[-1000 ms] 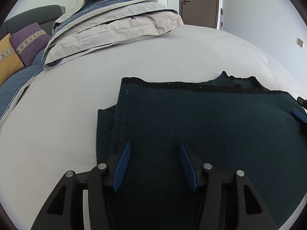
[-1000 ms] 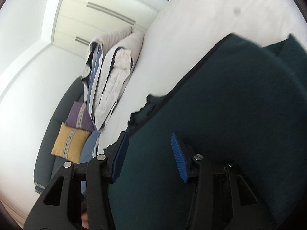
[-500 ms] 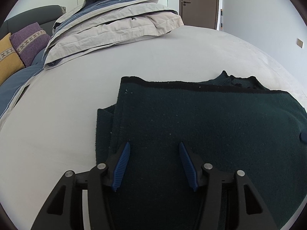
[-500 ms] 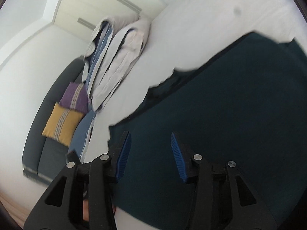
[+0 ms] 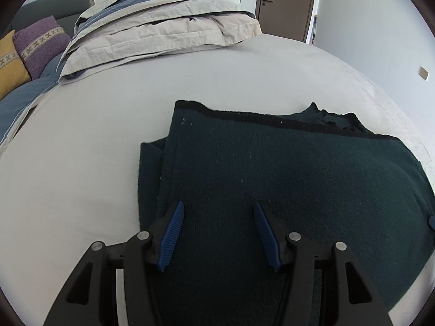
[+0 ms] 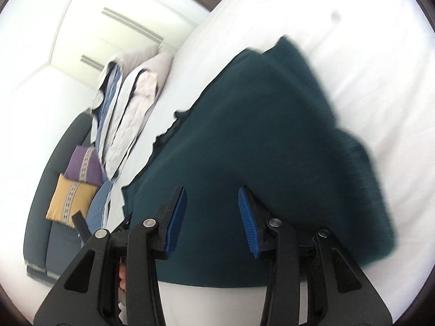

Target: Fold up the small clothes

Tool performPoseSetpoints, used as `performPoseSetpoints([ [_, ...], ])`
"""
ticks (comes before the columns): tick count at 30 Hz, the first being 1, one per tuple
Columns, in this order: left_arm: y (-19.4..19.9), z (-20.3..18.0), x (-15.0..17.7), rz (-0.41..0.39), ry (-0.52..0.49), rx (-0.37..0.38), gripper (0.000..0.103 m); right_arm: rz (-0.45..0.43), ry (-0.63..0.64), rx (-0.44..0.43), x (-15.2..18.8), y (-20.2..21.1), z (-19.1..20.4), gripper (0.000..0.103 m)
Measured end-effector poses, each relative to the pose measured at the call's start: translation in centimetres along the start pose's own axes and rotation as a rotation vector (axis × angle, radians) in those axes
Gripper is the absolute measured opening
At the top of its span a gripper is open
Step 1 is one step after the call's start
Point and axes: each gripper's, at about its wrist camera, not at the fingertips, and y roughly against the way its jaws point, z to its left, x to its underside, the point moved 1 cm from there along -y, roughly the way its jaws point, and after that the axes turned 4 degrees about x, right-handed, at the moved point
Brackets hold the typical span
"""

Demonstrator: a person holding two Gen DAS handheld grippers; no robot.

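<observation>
A dark green knitted garment lies folded on the pale bed, its black-trimmed edge at the far side and a layer sticking out at its left. My left gripper is open and empty, just above the garment's near part. In the right wrist view the same garment lies on the bed, seen tilted. My right gripper is open and empty above it. A blue tip of the right gripper shows at the right edge of the left wrist view.
A folded grey and blue duvet is piled at the far side of the bed. A purple cushion and a yellow cushion lie on a dark sofa at the far left. A brown door stands behind.
My right gripper has let go of the garment edge it held and pulled back and up; the garment now lies flat. My left gripper has barely moved.
</observation>
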Motion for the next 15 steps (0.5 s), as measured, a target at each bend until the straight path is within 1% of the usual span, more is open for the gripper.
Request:
performPoseSetpoints([
  [1,0.9,0.0,0.3,0.01,0.023,0.01,0.057,-0.022,-0.018,0.02,-0.1,1.0,-0.4,0.04],
  [2,2.1,-0.3,0.7,0.012,0.037,0.043,0.057,-0.036,-0.023,0.027,0.0,1.9,-0.1,0.042],
  [4,4.3,-1.5,1.7,0.005,0.047,0.12,0.059,-0.035,0.001,-0.013,0.8,2.4,1.3,0.042],
  [6,5.2,-3.5,2.8,0.022,0.015,0.161,0.061,0.045,0.026,-0.086,2.1,1.5,3.1,0.042],
  [7,5.0,-4.4,3.4,0.039,-0.009,0.165,0.061,0.096,0.051,-0.118,2.9,0.9,4.1,0.042],
  [9,4.2,-5.5,4.7,0.068,-0.055,0.133,0.061,0.188,0.12,-0.16,5.2,-1.3,6.6,0.042],
  [11,4.3,-5.2,5.7,0.055,-0.071,0.117,0.061,0.269,0.149,-0.177,6.7,-3.5,7.7,0.042],
  [12,4.5,-4.6,5.9,0.054,-0.063,0.118,0.061,0.283,0.138,-0.154,7.1,-4.4,7.3,0.04],
  [13,4.7,-3.8,6.0,0.056,-0.052,0.118,0.061,0.279,0.119,-0.138,7.1,-4.8,6.5,0.037],
  [15,5.3,-2.1,6.3,0.051,-0.024,0.123,0.061,0.233,0.052,-0.171,6.5,-3.9,4.3,0.037],
])
